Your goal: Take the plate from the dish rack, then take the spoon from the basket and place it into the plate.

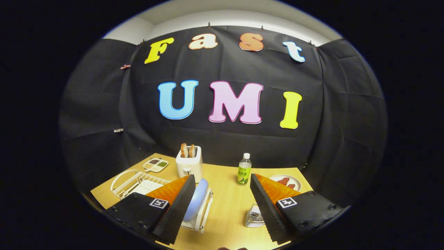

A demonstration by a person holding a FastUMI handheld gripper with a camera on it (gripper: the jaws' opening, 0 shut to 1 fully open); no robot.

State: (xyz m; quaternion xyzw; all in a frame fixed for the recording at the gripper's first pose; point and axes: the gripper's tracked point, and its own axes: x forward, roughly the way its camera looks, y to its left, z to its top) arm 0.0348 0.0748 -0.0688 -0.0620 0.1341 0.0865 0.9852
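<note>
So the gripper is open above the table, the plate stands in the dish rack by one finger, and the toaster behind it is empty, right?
Not quite: the toaster is not empty; the gripper view shows two slices of toast sticking out of it. The rest holds: the gripper is open above the table, and the plate stands in the dish rack by one finger.

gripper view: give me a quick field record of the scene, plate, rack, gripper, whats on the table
gripper: open, fingers wide apart, holding nothing
plate: pale blue, upright on edge in the dish rack, beside one finger
basket: small, metal, by the other finger
spoon: cannot tell
beyond fingers: toaster with bread, bottle, white wire rack
table: wooden
</note>
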